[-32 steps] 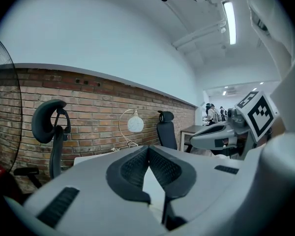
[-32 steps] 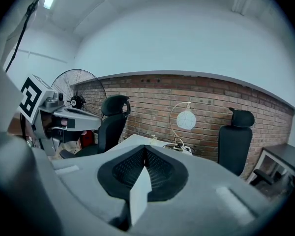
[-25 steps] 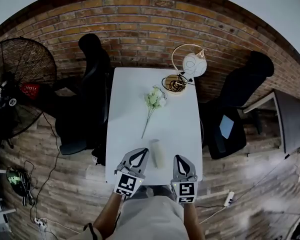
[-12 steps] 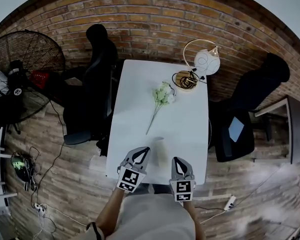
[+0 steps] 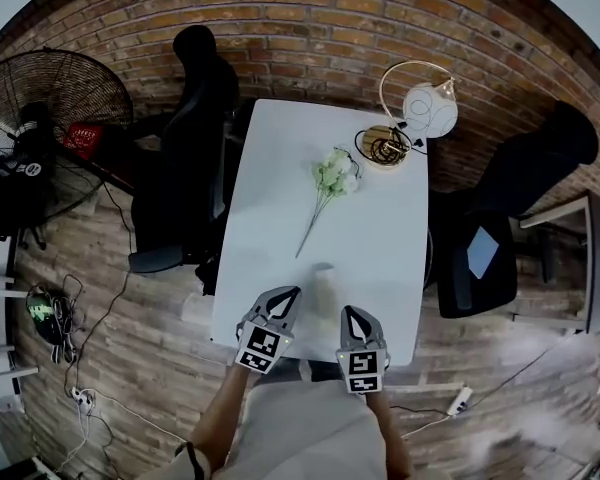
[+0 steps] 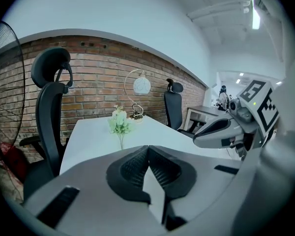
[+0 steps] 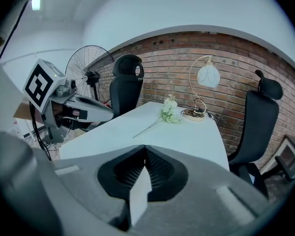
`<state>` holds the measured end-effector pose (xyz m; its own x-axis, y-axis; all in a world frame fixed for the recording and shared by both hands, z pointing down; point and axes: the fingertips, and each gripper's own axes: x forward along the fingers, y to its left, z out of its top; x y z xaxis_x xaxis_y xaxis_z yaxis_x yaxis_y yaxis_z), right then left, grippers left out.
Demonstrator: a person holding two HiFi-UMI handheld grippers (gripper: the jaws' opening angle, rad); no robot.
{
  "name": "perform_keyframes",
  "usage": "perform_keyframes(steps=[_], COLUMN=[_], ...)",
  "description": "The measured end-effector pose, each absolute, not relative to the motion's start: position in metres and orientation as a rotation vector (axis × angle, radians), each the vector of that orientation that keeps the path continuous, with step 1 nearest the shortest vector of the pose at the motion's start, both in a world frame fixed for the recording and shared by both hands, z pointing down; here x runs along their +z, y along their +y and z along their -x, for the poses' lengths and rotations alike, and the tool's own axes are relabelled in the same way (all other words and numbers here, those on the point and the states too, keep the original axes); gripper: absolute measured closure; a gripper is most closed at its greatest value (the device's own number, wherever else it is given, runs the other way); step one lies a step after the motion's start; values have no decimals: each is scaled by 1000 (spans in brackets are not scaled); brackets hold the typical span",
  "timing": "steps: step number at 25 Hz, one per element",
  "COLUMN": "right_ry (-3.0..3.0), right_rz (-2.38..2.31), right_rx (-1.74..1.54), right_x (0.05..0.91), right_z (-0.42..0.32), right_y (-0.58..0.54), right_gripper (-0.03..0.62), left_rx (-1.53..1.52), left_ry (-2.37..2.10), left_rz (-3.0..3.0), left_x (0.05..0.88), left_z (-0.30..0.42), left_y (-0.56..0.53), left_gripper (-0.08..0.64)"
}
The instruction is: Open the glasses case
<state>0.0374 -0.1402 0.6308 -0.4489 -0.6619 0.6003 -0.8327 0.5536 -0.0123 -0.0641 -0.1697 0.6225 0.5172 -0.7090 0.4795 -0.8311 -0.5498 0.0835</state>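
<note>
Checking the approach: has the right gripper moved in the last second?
Yes. Measured against the table, the right gripper looks smaller in the head view: it has sunk toward the tabletop, right of the glasses case.

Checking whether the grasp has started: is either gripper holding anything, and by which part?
Nothing is held. The left gripper and right gripper both have their jaws together and empty; the glasses case lies on the table between them.

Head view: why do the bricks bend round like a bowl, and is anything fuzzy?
Head view: the wide lens bows the brick wall into a curve, and the glasses case looks smeared. Left gripper view: the ceiling light glares white. Right gripper view: dark corners ring the picture.
</note>
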Motion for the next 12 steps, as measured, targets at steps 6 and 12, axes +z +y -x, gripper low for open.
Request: perform_keyframes(steps=[6, 12], right_ry=[-2227, -2194], right_rz=[-1182, -1175], right_rx=[425, 416], right_x=[646, 660], right_z=[-34, -30], right_y=[-140, -143], right_gripper=[586, 586], left_rx=[608, 647], left_ry=[-1254, -1208], left_rz=[-2449, -2445], left_x=[641, 660], left_z=[65, 63], left_y=[-170, -170], left_gripper=[555, 555])
